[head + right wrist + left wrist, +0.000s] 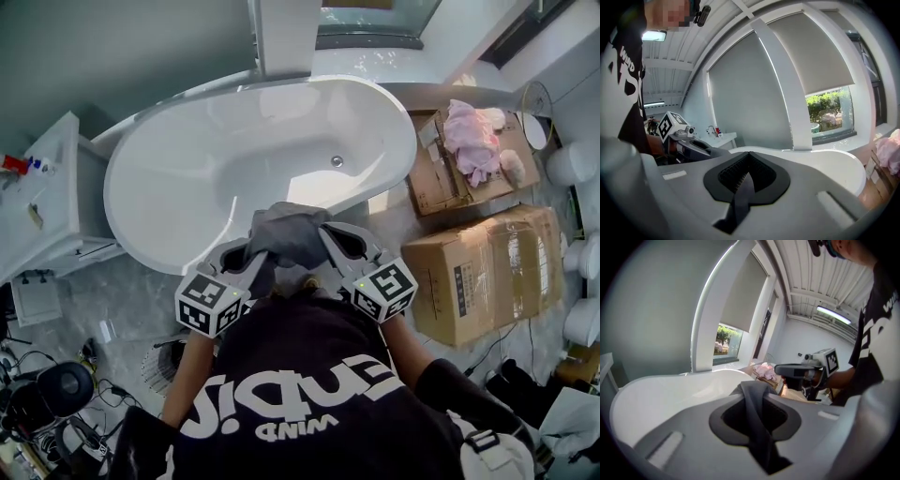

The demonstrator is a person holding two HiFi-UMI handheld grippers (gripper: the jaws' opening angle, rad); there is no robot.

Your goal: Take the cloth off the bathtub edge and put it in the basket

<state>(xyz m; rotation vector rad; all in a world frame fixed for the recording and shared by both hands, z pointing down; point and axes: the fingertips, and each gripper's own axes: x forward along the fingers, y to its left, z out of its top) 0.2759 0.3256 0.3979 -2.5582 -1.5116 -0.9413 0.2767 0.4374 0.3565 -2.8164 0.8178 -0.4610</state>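
Two grippers shared one dark grey cloth, bunched between them over the near rim of the white oval bathtub. The left gripper had its jaws clamped on a thick fold of the fabric, and the right gripper had its jaws pinched tight on a thinner strip. Both were held close in front of the person's black shirt. The tub stood empty on a grey marbled floor, with a white counter to its left. To the right sat an open cardboard box holding pink fabric, and a larger closed cardboard box beside it. Behind the tub, grey roller blinds covered most of a window showing greenery
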